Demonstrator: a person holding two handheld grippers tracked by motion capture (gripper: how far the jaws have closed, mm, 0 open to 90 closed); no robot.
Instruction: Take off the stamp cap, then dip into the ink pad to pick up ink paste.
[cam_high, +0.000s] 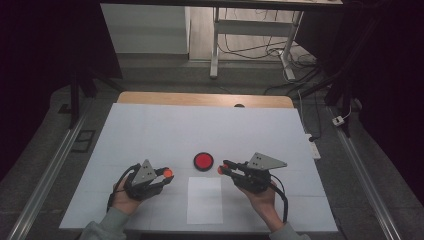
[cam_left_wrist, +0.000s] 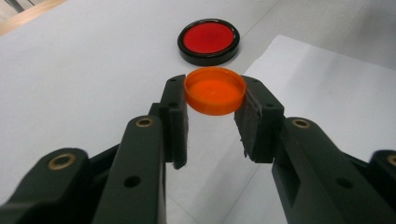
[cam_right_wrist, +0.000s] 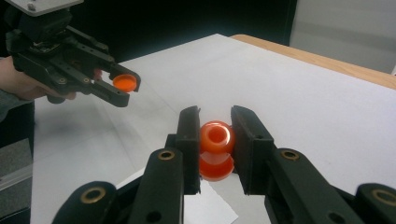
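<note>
My left gripper (cam_left_wrist: 212, 100) is shut on an orange cap (cam_left_wrist: 215, 90), held level above the table; the same cap (cam_high: 168, 173) shows at the left gripper (cam_high: 165, 174) in the high view. My right gripper (cam_right_wrist: 215, 140) is shut on a small orange bottle (cam_right_wrist: 215, 149) whose open mouth points away from the camera. In the high view the right gripper (cam_high: 222, 169) holds the bottle (cam_high: 220, 170) just right of a round red disc with a black rim (cam_high: 203, 161), which lies flat on the table between the two grippers. The left gripper (cam_right_wrist: 122, 88) with the cap (cam_right_wrist: 125, 82) also appears far left in the right gripper view.
A white sheet (cam_high: 150, 130) covers the table, with a smaller white paper rectangle (cam_high: 205, 200) near the front edge. The wooden table edge (cam_high: 200, 98) shows at the back. Cables and metal desk legs (cam_high: 215, 50) lie on the floor beyond.
</note>
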